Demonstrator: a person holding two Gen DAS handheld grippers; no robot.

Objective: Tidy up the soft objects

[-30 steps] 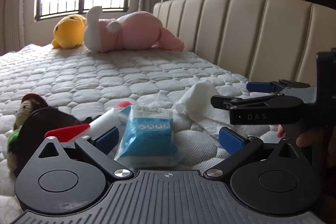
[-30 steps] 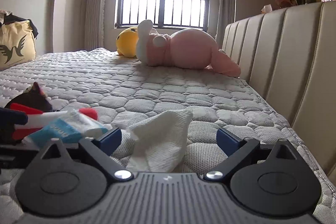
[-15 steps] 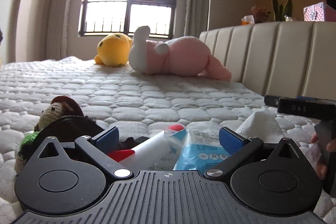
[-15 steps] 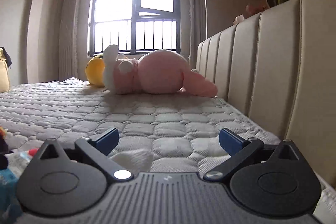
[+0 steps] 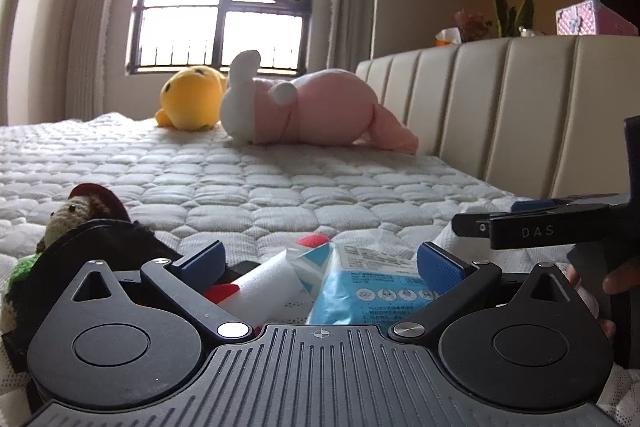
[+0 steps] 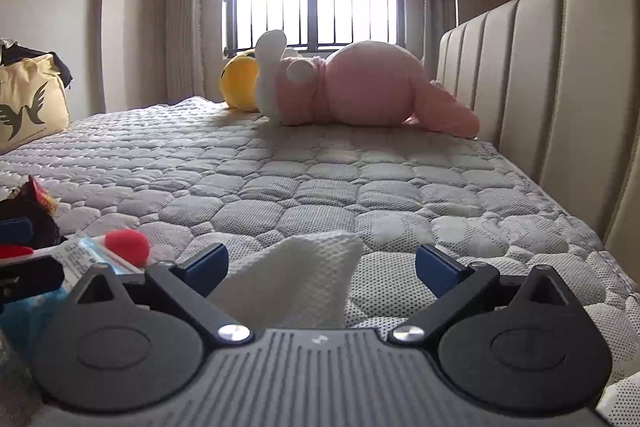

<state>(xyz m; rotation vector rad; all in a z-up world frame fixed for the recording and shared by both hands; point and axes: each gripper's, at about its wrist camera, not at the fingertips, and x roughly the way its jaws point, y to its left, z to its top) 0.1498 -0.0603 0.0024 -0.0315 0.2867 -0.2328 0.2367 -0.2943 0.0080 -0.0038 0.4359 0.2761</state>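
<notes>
Grippers both gape empty on the mattress (image 6: 360, 187): right gripper (image 6: 320, 263) straddles the white cloth (image 6: 296, 279), left gripper (image 5: 320, 263) straddles the blue tissue pack (image 5: 372, 291) beside a red-tipped roll (image 5: 268, 279). Risks, I'd judge: cloth peak slumps so the pads pinch only a corner; slick pack squirts sideways; left fingers snag the roll too.

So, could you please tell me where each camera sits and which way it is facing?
Left wrist: low over the quilted mattress, facing the window; open left gripper over a blue tissue pack; right gripper and fingers at right.
Right wrist: also low, facing the window; open right gripper around a white cloth.
Shared: pink plush rabbit, yellow plush toy, beige padded headboard.
</notes>
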